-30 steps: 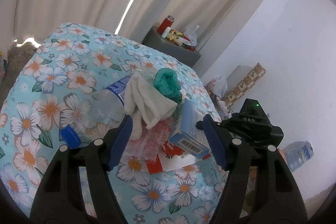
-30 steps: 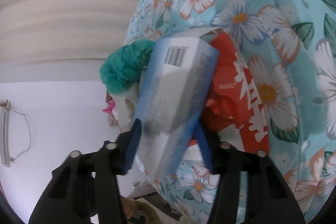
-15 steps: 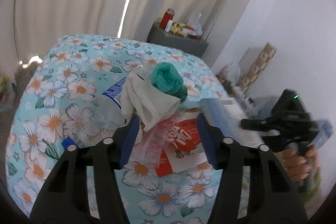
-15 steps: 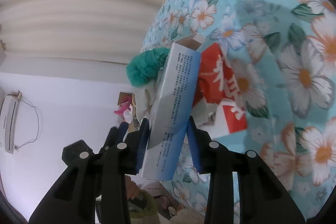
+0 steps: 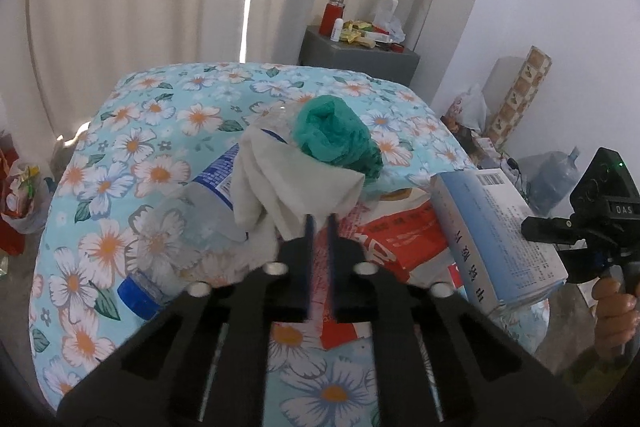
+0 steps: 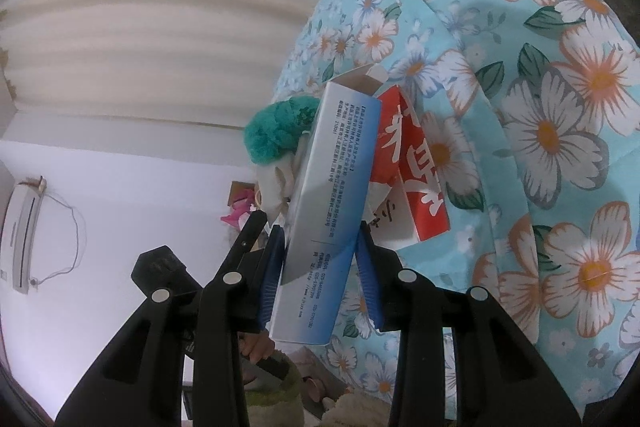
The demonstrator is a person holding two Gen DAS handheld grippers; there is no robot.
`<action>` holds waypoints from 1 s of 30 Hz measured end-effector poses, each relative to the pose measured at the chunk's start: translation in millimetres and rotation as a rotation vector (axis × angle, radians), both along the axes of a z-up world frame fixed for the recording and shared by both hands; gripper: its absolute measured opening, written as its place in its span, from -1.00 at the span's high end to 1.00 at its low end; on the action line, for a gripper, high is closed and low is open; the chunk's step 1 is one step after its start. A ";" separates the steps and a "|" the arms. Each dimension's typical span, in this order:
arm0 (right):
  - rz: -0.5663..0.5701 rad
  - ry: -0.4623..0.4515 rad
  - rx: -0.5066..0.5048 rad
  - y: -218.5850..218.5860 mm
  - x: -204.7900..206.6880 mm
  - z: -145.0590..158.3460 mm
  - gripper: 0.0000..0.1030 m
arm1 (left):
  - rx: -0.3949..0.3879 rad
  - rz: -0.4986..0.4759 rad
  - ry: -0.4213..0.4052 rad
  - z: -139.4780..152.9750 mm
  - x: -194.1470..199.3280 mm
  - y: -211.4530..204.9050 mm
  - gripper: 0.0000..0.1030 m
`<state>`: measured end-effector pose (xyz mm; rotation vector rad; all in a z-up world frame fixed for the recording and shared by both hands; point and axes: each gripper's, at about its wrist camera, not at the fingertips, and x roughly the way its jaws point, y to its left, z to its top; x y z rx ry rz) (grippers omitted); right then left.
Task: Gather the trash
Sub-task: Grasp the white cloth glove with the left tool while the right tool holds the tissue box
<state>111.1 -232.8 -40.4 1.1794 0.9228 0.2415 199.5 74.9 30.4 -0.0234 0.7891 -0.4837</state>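
1. Trash is what we are after, and it lies heaped at the middle of the frame on the flowered bed cover [image 5: 132,147].
2. Our left gripper [image 5: 319,227] has its blue pads drawn nearly together on what looks like the pink wrapper [image 5: 320,275] just under the white cloth [image 5: 288,183]; whether it truly pinches it we cannot tell for sure.
3. Our right gripper [image 6: 320,247] clamps the blue-and-white carton [image 6: 332,179] across its lower end, open flap pointing away toward the top of the frame, so the box rides clear of the heap.
4. Beyond the left gripper, the cloth drapes over a clear bottle [image 5: 200,195], its blue cap [image 5: 138,291] at the lower left; a green net wad [image 5: 336,135] sits on top.
5. A red-and-white paper bag [image 5: 396,239] lies flat beneath, right of centre.
6. We judge the soft pieces are taken low so they lift without dragging the bottle.
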 end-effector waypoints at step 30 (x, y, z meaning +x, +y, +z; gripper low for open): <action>0.006 -0.023 0.007 2.8 -1.0 2.3 0.32 | 0.053 -0.024 0.019 -6.1 10.8 4.9 0.93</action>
